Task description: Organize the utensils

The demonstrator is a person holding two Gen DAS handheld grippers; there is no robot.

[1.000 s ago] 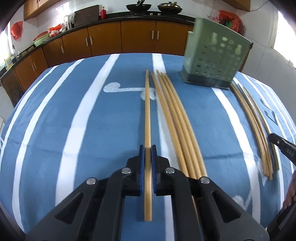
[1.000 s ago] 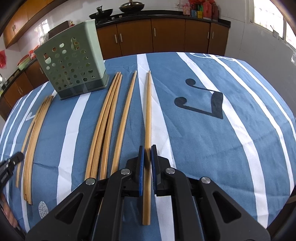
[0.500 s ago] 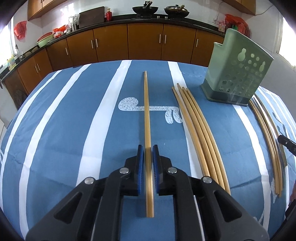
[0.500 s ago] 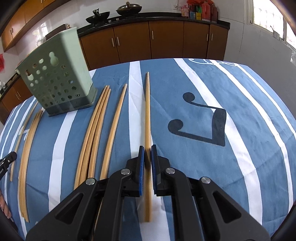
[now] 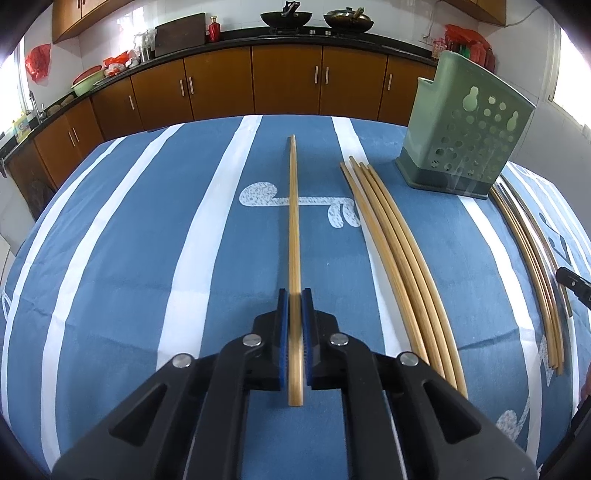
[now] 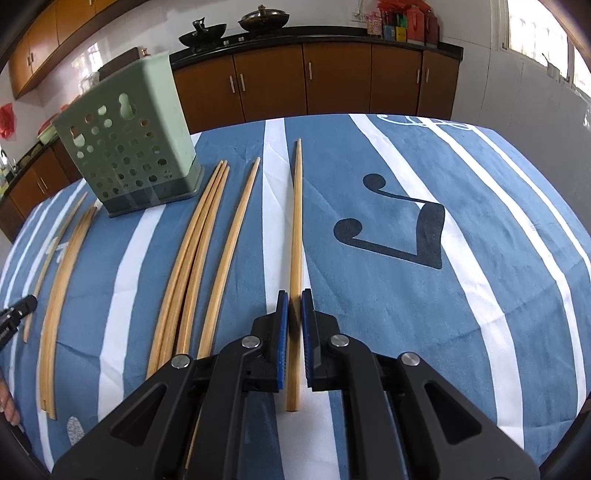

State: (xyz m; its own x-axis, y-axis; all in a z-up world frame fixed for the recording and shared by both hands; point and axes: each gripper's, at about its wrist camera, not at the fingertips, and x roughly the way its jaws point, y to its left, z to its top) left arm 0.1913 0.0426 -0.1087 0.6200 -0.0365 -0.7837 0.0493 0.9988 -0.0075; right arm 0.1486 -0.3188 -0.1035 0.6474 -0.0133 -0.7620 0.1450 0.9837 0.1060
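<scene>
Brown wooden cabinets [image 5: 221, 83] run along the white wall under a dark counter [image 5: 332, 37]. Two black woks [image 6: 231, 24] sit on it. Bright light comes through a window [image 6: 535, 33] at the right.

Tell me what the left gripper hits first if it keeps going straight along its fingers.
Probably the blue striped tablecloth: the left gripper, clamping a chopstick, points down at bare cloth ahead; the green holder sits off to the right.

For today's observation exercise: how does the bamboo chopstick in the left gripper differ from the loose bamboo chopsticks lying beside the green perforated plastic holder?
The held chopstick is single and clamped in the left gripper; the loose chopsticks lie in a bundle of four on the tablecloth, ungripped. The loose ones lie nearer the green holder. All are tan bamboo, pointing roughly the same way.
</scene>
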